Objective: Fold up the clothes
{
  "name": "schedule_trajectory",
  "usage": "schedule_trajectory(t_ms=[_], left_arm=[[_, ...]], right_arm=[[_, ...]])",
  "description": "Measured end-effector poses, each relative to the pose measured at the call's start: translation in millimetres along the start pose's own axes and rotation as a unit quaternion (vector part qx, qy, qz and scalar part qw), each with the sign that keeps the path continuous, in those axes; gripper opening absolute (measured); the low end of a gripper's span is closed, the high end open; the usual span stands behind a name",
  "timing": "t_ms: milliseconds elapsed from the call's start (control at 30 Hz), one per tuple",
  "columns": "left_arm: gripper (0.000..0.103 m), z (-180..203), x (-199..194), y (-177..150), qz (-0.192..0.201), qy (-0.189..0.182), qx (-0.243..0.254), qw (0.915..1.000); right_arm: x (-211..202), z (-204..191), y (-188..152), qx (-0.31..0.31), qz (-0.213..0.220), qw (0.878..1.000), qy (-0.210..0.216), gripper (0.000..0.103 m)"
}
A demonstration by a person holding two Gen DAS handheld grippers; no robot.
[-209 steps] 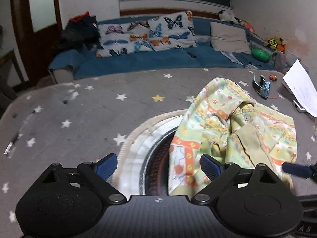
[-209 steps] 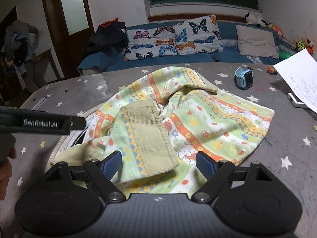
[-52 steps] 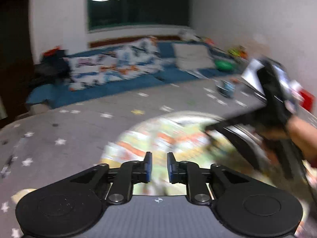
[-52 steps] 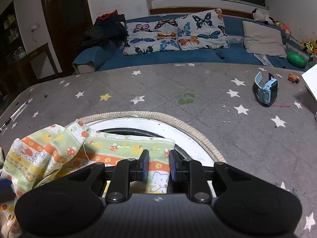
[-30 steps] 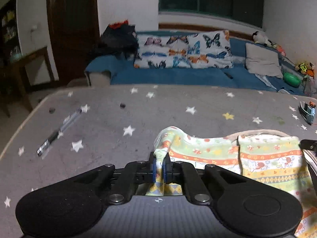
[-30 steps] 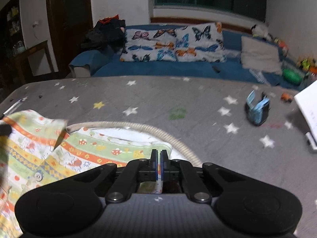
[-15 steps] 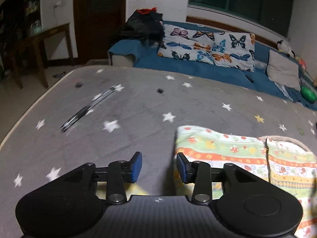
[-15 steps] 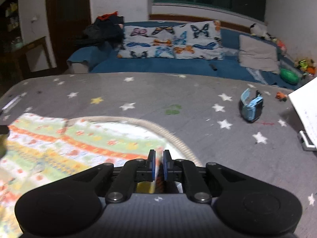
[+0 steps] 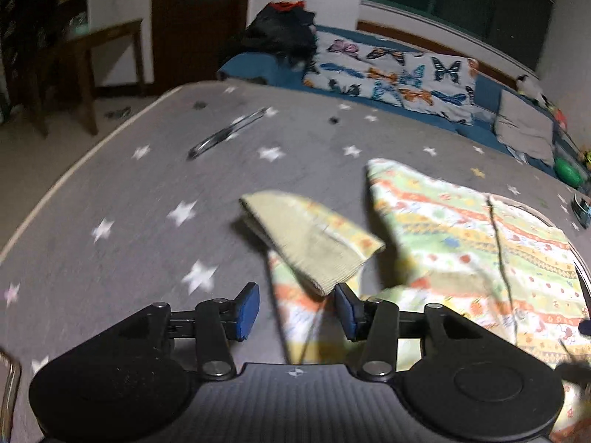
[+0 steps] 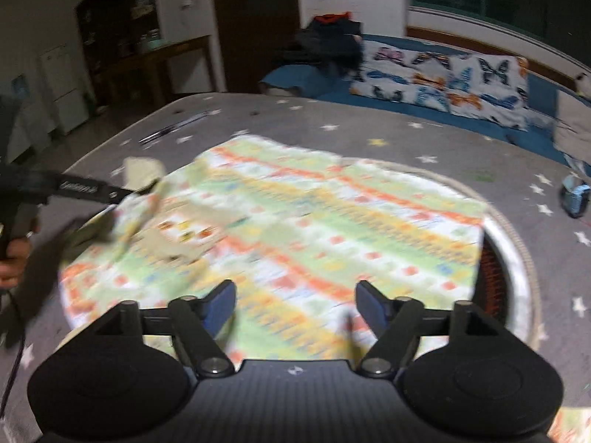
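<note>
A patterned child's garment (image 10: 295,229) in green, yellow and orange lies spread flat over the grey star-print table (image 10: 388,136). In the left wrist view its sleeve with a ribbed beige cuff (image 9: 306,243) lies folded just ahead of my left gripper (image 9: 297,308), which is open with nothing between its blue pads. The garment's body (image 9: 472,236) stretches to the right. My right gripper (image 10: 295,304) hovers open above the garment's near edge. The left gripper tool (image 10: 77,188) shows at the left of the right wrist view, held by a hand (image 10: 14,258).
A round rimmed mat (image 10: 517,243) lies under the garment. A pen (image 9: 225,133) rests on the far left of the table, a small blue toy (image 10: 574,199) at the right. A blue sofa with butterfly cushions (image 9: 395,70) runs behind the table; a wooden side table (image 9: 92,44) stands at left.
Both grippers have opened wide and let go of the garment, which now lies spread flat. Both views pulled back; the cuffed sleeve now shows in front of the left gripper.
</note>
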State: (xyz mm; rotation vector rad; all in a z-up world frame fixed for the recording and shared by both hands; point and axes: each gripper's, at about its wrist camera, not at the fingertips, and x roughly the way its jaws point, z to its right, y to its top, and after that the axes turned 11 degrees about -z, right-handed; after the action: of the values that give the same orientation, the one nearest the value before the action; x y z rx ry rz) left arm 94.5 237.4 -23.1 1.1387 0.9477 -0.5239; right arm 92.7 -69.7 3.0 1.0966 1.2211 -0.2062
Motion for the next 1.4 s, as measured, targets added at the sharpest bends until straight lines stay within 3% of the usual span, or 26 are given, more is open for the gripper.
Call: schedule_trajectory(t_ms=[133,233,467,567,700,933,1200,1267,1333,1400], left_arm=[[0.051,-13.5,-5.4,1.8,0.005,0.002,-0.032,0.9995],[0.054,-16.1,-6.8,6.7,0.018,0.012,-0.041,0.9989],[0.055,-19.0,6.1,22.4,0.025,0.061,-0.056,0.9962],[0.050,-41.2,-1.0,26.5,0.043,0.105,-0.122,0.9860],[0.051,-69.4,-18.6,19.3,0.048,0.080,-0.170,0.9809],[0.053,-46.3,-35.1,8.0,0.031,-0.025,-0.121,0.9919],[0.051,-34.8,-16.0,18.8,-0.002,-0.052,-0.193,0.9798],[0.041,-38.7,-10.7,22.1,-0.003,-0.052,-0.205,0.9774],[0.021,-41.6,-8.4,22.0,-0.004,-0.054,-0.212,0.9757],[0.010,-44.1,-8.2,21.2,-0.002,-0.057,-0.215,0.9751]], right_arm=[[3.9,-29.5,-16.9,-0.038,-0.006,0.999,-0.007,0.080],[1.6,-40.6,-24.8,-0.053,0.003,0.998,-0.020,0.089],[2.1,-39.4,-32.1,-0.033,0.001,0.999,-0.016,0.093],[3.3,-35.2,-32.0,-0.020,-0.004,1.000,-0.009,0.095],[5.3,-35.0,-32.2,-0.022,-0.004,1.000,-0.011,0.098],[9.0,-38.9,-29.2,-0.021,-0.003,1.000,-0.009,0.098],[8.8,-39.4,-29.1,-0.019,-0.005,1.000,-0.011,0.098],[8.9,-39.3,-29.1,-0.018,-0.005,1.000,-0.010,0.098],[9.1,-39.0,-29.3,-0.017,-0.005,1.000,-0.009,0.098],[8.9,-38.8,-29.7,-0.016,-0.005,1.000,-0.009,0.098]])
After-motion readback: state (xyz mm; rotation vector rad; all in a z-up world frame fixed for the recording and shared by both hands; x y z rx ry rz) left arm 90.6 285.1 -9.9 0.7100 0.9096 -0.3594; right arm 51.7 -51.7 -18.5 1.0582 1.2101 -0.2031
